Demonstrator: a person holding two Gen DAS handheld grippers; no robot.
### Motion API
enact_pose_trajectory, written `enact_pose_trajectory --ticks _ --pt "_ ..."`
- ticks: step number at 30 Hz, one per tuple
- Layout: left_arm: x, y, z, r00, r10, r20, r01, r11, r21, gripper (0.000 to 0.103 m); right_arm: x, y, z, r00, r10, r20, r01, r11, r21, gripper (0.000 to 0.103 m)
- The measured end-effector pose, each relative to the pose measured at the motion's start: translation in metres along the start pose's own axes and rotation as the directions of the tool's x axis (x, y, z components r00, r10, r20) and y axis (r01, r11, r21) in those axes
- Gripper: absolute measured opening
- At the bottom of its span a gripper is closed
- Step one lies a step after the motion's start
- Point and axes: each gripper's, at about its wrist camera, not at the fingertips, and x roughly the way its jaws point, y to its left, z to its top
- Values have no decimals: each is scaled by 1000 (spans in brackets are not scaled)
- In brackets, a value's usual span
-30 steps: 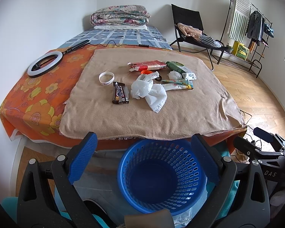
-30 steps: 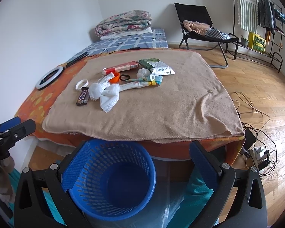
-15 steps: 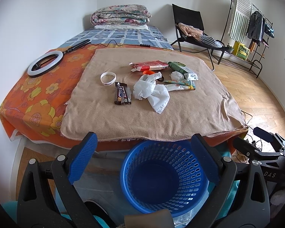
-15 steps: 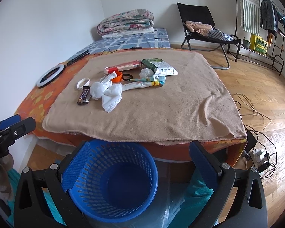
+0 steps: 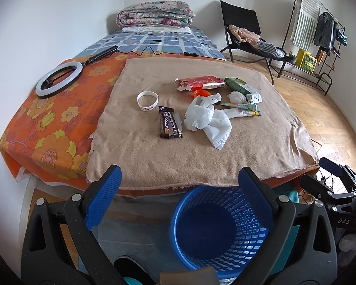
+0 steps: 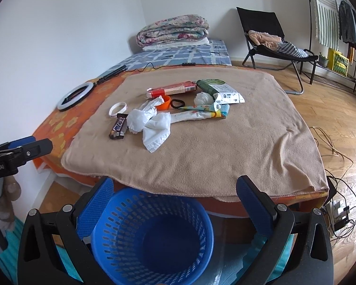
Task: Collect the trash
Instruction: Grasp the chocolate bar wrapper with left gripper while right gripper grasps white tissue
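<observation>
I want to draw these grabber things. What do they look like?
Each gripper is black plastic with two long fingers. The left gripper and the right gripper both have ribbed blue pads on the insides of the fingers, and small silver screws. White letters are printed on the side of each one, partly cut off. No cables show on them.

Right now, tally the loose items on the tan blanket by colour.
White: 4 (wristband, crumpled bag, paper wad, long wrapper)
Red: 1 (carton)
Green: 1 (pouch)
Orange: 1 (cap)
Brown: 1 (candy bar)
Black: 1 (hair tie)
Total: 9
</observation>
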Motion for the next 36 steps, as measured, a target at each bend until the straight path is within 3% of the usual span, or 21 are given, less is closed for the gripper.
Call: enact_pose_trajectory --ticks 6,10,14,22,24,28,31,36 --pt "29 12 24 999 7 -45 -5 999 44 100 30 5 22 998 51 -28 -52 998 -30 102" --pt "52 14 39 996 -17 -85 21 998 55 87 48 9 39 998 64 -24 -66 996 -54 102" --pt "83 20 51 988 -56 -141 58 998 12 77 67 8 60 990 138 -35 -139 990 -15 101" --pt "143 44 60 962 -112 -250 76 986 -147 55 125 20 95 970 219 -105 -219 976 7 85" --pt "155 48 62 958 -118 -262 75 983 -169 53 143 23 98 965 223 -138 -223 975 12 78" --pt "176 54 65 951 -125 -282 70 978 -195 49 175 24 102 961 208 -179 -206 978 34 77" --pt "189 57 66 946 -133 -295 72 975 -208 48 193 25 105 950 231 -209 -221 973 68 63" --pt "208 60 67 932 -173 -319 93 964 -250 35 212 27 107 946 231 -229 -215 972 90 62"
